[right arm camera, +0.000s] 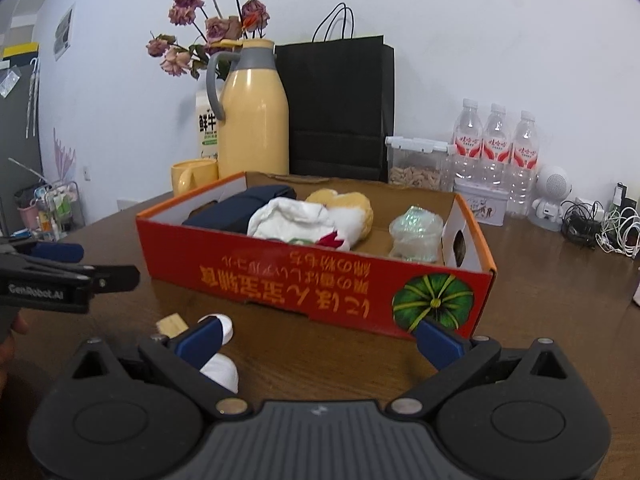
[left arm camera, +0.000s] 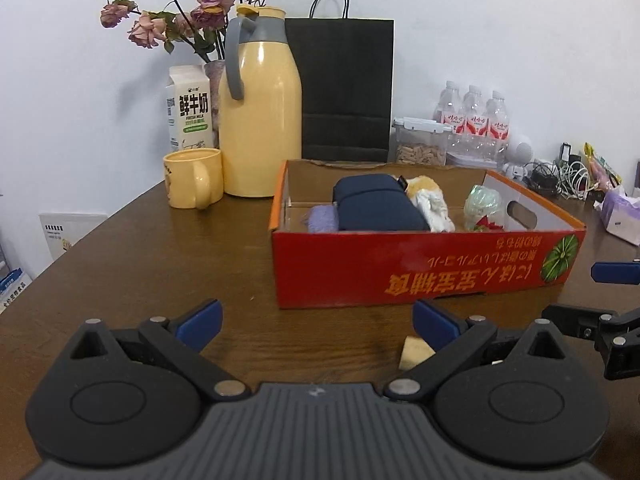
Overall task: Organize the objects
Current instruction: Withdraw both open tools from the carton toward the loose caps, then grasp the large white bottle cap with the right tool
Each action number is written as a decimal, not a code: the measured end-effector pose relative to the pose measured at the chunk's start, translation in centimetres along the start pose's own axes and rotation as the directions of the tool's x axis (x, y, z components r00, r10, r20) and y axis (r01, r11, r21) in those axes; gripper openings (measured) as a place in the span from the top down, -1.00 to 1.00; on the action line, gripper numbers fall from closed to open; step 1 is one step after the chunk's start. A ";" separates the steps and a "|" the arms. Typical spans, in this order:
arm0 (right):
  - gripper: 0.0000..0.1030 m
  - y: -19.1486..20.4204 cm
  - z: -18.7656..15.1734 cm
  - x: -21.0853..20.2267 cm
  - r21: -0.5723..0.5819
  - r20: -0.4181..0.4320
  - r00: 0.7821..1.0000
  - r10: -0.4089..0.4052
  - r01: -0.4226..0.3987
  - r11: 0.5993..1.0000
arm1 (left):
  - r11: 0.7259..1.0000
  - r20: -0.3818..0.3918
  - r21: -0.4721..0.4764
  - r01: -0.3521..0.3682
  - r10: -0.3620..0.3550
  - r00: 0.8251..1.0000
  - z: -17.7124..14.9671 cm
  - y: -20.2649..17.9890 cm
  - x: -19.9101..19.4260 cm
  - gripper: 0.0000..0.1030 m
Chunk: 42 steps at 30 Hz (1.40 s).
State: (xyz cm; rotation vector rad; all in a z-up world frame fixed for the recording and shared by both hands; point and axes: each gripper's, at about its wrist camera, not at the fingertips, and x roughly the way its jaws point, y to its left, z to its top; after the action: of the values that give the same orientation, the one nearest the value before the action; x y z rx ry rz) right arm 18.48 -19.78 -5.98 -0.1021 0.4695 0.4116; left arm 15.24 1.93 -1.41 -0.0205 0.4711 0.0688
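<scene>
While both grippers hang low over the brown table (left arm camera: 132, 248), we log the left gripper (left arm camera: 318, 322) with its jaws spread wide and nothing between them; the right gripper (right arm camera: 320, 340) likewise stands released, grasping nothing. In the right wrist view, the left gripper comes in from the left edge.

Ahead of us sits the red cardboard box (left arm camera: 420, 268), open-topped, printed text upside down to us, with a green pumpkin picture at its near right corner. Inside, from left: a purple fuzzy item (left arm camera: 322, 218) against the near wall, a dark navy pouch (left arm camera: 376, 204), white and yellow cloth (left arm camera: 430, 200) just beside the pouch, and a pale green iridescent bundle (left arm camera: 482, 202) near the right end wall.

Outside the box, on the table in front of it, lie a small wooden block (right arm camera: 172, 325) and a white object (right arm camera: 220, 364), the latter partly hidden behind the right gripper's left finger; we cannot tell what it is.

Behind the box: a yellow mug (left arm camera: 194, 178), a yellow thermos jug (left arm camera: 260, 120), a milk carton (left arm camera: 188, 108), dried roses (left arm camera: 192, 8), a black paper bag (left arm camera: 346, 88), a clear snack container (left arm camera: 420, 142), and 3 water bottles (left arm camera: 474, 120). A tangle of cables (right arm camera: 604, 226) lies at far right.
</scene>
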 end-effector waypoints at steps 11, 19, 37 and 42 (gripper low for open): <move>-1.00 2.6 -1.1 0.5 -0.061 -0.085 0.993 0.080 -0.086 0.994 | 1.000 -0.012 -0.012 -0.001 0.001 1.000 -0.9 1.3 -0.7 -1.00; -1.00 3.3 -1.2 1.3 -0.044 -0.144 0.985 0.091 -0.099 0.994 | 1.000 -0.021 -0.020 0.015 -0.016 1.000 -0.9 1.2 -0.5 -1.00; -1.00 3.6 -1.3 3.0 -0.009 -0.223 0.973 0.060 -0.064 0.998 | 1.000 -0.025 -0.023 0.002 -0.002 1.000 -0.9 1.2 -0.4 -1.00; -0.72 3.6 -1.2 2.7 -0.005 -0.213 0.976 0.056 -0.058 0.998 | 1.000 -0.033 -0.022 0.000 0.000 0.999 -0.8 1.2 -0.2 -1.00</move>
State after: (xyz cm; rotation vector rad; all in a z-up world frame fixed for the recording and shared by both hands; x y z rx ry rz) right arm 18.72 -15.76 -8.35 -0.1444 0.6823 0.4621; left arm 14.57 3.08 -2.07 -0.0435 0.5030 0.0737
